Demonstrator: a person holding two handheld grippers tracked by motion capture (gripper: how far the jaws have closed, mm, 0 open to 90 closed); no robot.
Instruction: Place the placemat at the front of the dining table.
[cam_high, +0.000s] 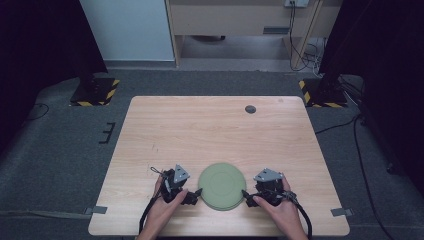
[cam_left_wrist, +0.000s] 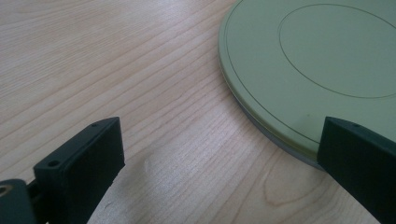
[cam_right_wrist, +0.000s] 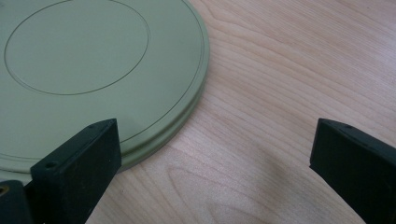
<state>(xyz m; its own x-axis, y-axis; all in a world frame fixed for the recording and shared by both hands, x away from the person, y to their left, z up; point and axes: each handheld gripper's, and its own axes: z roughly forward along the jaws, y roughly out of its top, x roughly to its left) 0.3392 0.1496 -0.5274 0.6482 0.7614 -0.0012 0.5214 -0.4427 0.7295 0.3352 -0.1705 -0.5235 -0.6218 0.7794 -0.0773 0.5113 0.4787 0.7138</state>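
A green plate (cam_high: 221, 185) lies flat near the front edge of the pale wooden table (cam_high: 215, 130), midway between the two grippers; little else sits on the top except a small dark round cap (cam_high: 250, 109) far back toward the right, so nothing stands between the jaws and the plate; grey carpet surrounds the table, with yellow-and-black striped bases (cam_high: 95, 91) at the back corners and a light wooden cabinet (cam_high: 240, 20) beyond; the left gripper (cam_high: 197, 192) rests low by the plate's left rim, jaws spread wide, one jaw over the edge; the right gripper (cam_high: 245, 193) mirrors it at the right rim, jaws likewise apart, holding nothing; both hands come in from below.
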